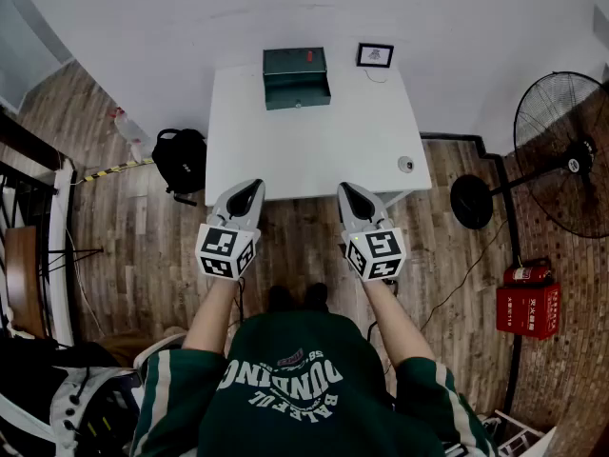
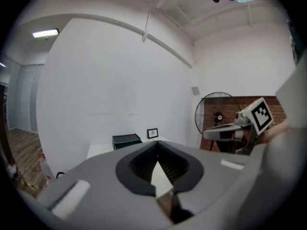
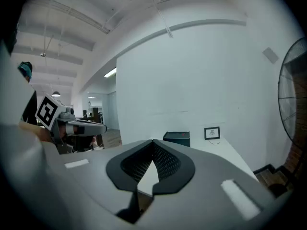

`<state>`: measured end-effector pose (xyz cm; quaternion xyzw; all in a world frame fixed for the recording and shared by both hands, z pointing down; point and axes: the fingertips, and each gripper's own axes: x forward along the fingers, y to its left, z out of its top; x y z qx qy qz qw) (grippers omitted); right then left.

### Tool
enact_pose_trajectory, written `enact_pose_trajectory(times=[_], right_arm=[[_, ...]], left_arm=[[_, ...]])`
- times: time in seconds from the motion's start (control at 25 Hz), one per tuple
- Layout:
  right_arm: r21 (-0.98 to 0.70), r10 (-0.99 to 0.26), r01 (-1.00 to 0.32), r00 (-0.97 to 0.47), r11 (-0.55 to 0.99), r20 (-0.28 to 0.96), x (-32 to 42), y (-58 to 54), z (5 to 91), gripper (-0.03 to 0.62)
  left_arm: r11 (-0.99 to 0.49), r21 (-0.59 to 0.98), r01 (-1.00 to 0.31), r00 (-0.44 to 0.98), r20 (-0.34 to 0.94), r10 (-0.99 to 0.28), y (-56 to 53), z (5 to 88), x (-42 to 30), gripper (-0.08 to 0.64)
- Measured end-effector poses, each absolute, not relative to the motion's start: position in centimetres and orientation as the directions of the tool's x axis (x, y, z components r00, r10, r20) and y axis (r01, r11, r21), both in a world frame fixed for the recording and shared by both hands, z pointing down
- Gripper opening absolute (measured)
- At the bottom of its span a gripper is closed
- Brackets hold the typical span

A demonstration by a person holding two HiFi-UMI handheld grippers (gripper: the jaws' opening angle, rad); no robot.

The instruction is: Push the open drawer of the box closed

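Note:
A dark green box [image 1: 296,76] stands at the far edge of the white table [image 1: 314,150], with its drawer [image 1: 298,95] pulled out toward me. The box is small and distant in the left gripper view [image 2: 126,140] and the right gripper view [image 3: 177,138]. My left gripper [image 1: 249,190] and right gripper [image 1: 350,190] hover side by side over the table's near edge, well short of the box. Both are shut with their tips together and nothing between them. The same shows for the left gripper [image 2: 156,143] and the right gripper [image 3: 152,142] in their own views.
A small framed picture [image 1: 375,55] stands right of the box, and a small round object [image 1: 406,164] lies near the table's right edge. A black backpack [image 1: 180,158] sits on the floor at the left. At the right are a standing fan [image 1: 561,150] and a red extinguisher box [image 1: 528,303].

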<state>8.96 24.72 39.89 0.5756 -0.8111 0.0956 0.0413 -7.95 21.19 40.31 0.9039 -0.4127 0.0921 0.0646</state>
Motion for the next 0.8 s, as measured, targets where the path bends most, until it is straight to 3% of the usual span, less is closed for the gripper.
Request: enact_pose_trajectory(times=[0.8], right_arm=[[-0.131,-0.903,-0.913,-0.403,0.386,0.146,10.8,24.4,41.1,0.002]], left_arm=[[-0.607,0.047,-0.794,0.598,0.246,-0.763,21.3,42.0,-5.1,0.052]])
